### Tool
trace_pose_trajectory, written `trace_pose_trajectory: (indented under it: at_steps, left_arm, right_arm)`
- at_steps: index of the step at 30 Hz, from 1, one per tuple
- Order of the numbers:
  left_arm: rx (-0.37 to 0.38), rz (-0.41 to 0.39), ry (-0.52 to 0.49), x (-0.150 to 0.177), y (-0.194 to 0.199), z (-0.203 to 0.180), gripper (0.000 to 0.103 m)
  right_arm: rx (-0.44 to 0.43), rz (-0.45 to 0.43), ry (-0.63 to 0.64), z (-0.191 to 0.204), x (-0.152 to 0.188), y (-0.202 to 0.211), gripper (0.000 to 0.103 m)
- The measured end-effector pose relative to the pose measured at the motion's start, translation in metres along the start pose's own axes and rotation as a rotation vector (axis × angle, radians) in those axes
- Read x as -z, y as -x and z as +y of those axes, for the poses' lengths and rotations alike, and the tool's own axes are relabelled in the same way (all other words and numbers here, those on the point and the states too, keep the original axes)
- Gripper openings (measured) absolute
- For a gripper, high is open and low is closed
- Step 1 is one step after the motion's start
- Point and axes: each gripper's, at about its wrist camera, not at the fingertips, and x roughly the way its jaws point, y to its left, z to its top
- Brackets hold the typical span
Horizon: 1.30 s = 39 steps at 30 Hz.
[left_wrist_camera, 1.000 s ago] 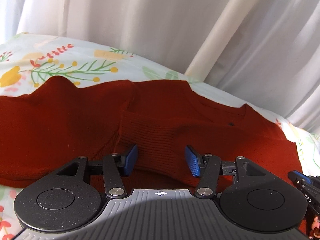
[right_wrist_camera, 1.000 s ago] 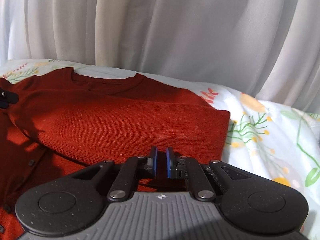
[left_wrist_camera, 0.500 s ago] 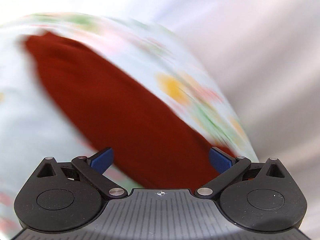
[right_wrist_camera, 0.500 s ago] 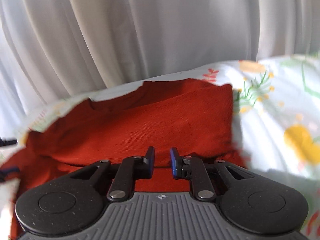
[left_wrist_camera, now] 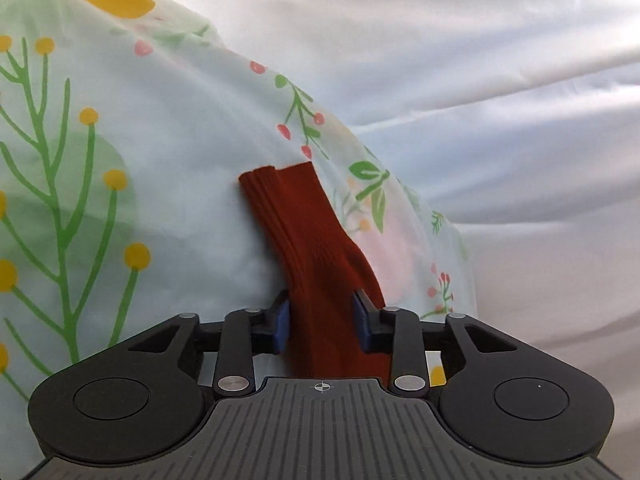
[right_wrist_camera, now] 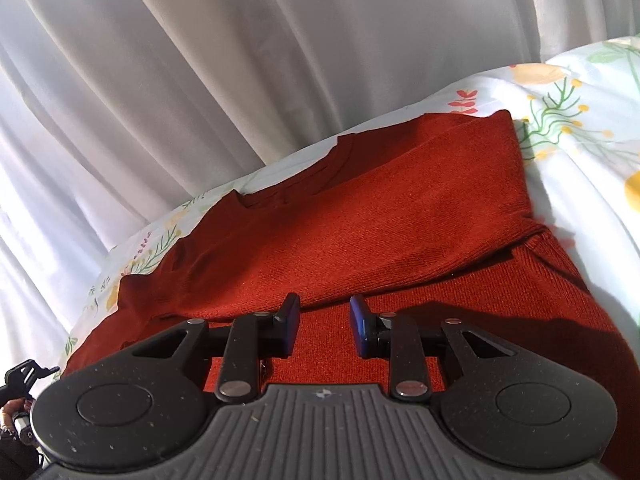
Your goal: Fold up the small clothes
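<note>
Curtain [right_wrist_camera: 280,60]: white folds fill the upper frame of the right wrist view.
Bedsheet [left_wrist_camera: 140,160]: floral print, spread under everything.
Sweater [right_wrist_camera: 380,220]: rust-red knit, lying across mid-frame on the bedsheet, one sleeve folded over the body.
Sleeve [left_wrist_camera: 304,232]: ribbed cuff stretches up centre frame.
Left claw [left_wrist_camera: 320,326]: pinching the sleeve between both pads.
Right claw [right_wrist_camera: 325,326]: narrow gap, nothing held, just over the sweater.

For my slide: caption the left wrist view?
Left gripper closing around rust-red ribbed knit sleeve on floral bedsheet.
</note>
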Motion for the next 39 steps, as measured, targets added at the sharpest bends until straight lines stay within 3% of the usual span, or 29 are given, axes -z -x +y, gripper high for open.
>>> trace_pose_trajectory:
  at_steps: [2,7,9,13,16,20,22,23,24,26,27,29,32,35,36,38,39]
  left_arm:
    - [-0.011,0.017,0.012,-0.004,-0.003,0.004,0.013]
    - [-0.003,0.021,0.021,-0.005,-0.003,0.008,0.009]
    - [-0.014,0.007,-0.034,-0.001,0.002,-0.001,0.008]
    - [0.076,-0.007,-0.255,0.024,0.017,-0.051,0.008]
    - [0.247,0.045,-0.511,0.075,0.036,-0.111,0.008]
    - [0.552,0.229,-0.831,0.185,0.066,-0.179,0.008]
    - [0.65,0.353,-0.931,0.241,0.072,-0.196,0.011]
    - [0.674,0.416,-0.96,0.267,0.072,-0.199,0.021]
    - [0.685,0.474,-0.999,0.291,0.069,-0.201,0.045]
    - [0.611,0.524,-1.043,0.325,0.064,-0.195,0.068]
    - [0.561,0.534,-1.046,0.334,0.06,-0.189,0.074]
    - [0.459,0.541,-1.016,0.338,0.053,-0.175,0.079]
    - [0.322,0.502,-0.945,0.317,0.043,-0.156,0.082]
    - [0.242,0.426,-0.891,0.286,0.035,-0.147,0.084]
    - [0.239,0.407,-0.872,0.278,0.032,-0.147,0.084]
    - [0.235,0.389,-0.832,0.265,0.029,-0.142,0.084]
    - [0.225,0.385,-0.823,0.263,0.028,-0.142,0.084]
  right_arm:
    - [-0.005,-0.001,-0.005,0.001,-0.001,0.0,0.026]
    - [-0.006,0.005,-0.009,0.004,-0.001,-0.001,0.026]
    - [-0.006,0.01,-0.013,0.003,0.0,-0.001,0.026]
    - [-0.008,0.012,-0.016,0.003,-0.002,0.001,0.026]
    - [-0.013,0.0,-0.015,0.002,-0.004,0.005,0.026]
    - [-0.017,-0.021,-0.02,0.001,-0.007,0.011,0.026]
    - [-0.024,-0.031,-0.025,0.0,-0.009,0.014,0.026]
    - [-0.029,-0.035,-0.024,0.0,-0.01,0.015,0.026]
    - [-0.03,-0.039,-0.024,0.0,-0.011,0.017,0.026]
    - [-0.033,-0.042,-0.023,-0.001,-0.012,0.018,0.026]
    - [-0.031,-0.041,-0.026,-0.002,-0.013,0.018,0.026]
    - [-0.035,-0.032,-0.04,-0.005,-0.016,0.017,0.026]
    - [-0.08,0.011,-0.083,-0.01,-0.023,0.006,0.026]
    - [-0.156,0.098,-0.116,-0.009,-0.034,-0.019,0.028]
    - [-0.183,0.132,-0.118,-0.006,-0.038,-0.03,0.031]
    - [-0.209,0.18,-0.104,0.004,-0.044,-0.053,0.05]
    - [-0.211,0.19,-0.084,0.011,-0.047,-0.064,0.051]
